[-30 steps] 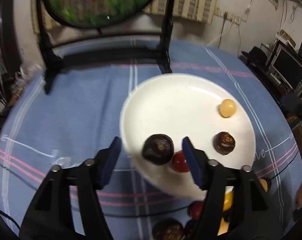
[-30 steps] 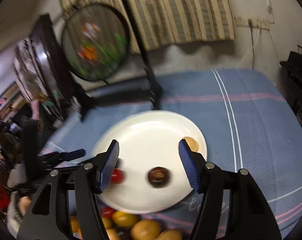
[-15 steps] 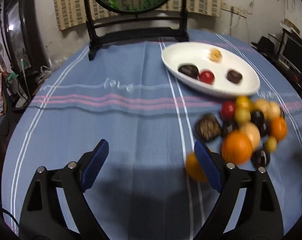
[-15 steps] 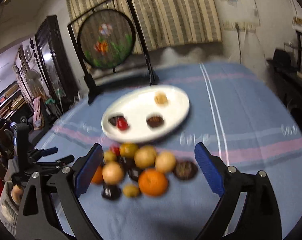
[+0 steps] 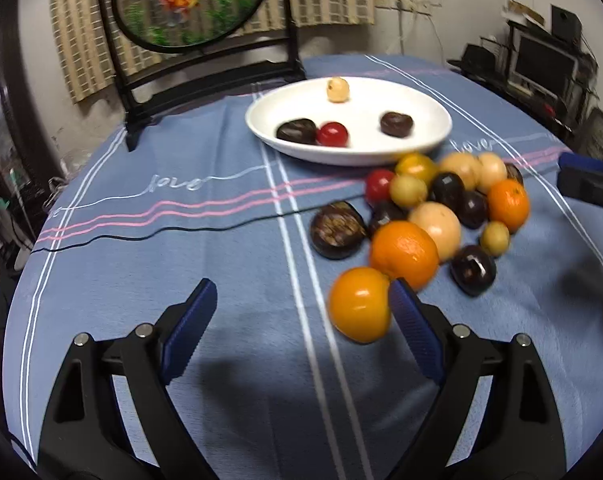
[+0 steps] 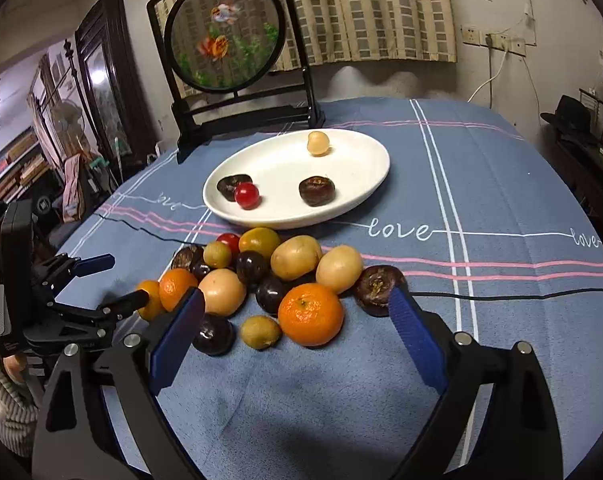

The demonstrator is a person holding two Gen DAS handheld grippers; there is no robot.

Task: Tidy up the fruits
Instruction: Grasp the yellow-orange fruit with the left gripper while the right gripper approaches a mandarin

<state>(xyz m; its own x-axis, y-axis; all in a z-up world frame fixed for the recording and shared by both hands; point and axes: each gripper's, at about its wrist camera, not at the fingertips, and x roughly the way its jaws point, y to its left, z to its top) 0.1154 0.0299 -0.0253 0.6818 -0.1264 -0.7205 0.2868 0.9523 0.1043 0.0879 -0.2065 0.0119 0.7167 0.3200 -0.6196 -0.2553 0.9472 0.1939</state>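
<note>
A white oval plate (image 5: 433, 136) (image 6: 365, 160) holds two dark fruits, a red cherry tomato (image 5: 332, 134) (image 6: 246, 195) and a pale round fruit (image 5: 337, 89) (image 6: 318, 143). A pile of several fruits lies on the blue cloth in front of the plate: an orange (image 6: 310, 314), an orange fruit (image 5: 359, 304) and dark chestnut-like ones (image 5: 337, 235). My left gripper (image 5: 301, 316) is open and empty, with the orange fruit by its right finger. My right gripper (image 6: 297, 330) is open and empty, low over the near side of the pile.
A black stand with a round goldfish screen (image 6: 225, 32) (image 5: 189, 0) stands behind the plate. A black cable (image 6: 501, 295) crosses the cloth. The left gripper shows in the right wrist view (image 6: 93, 280). Furniture and clutter ring the round table.
Both grippers have pulled back from above the plate to the near side of the table, and the fruit pile has come into view. Both stay open and empty.
</note>
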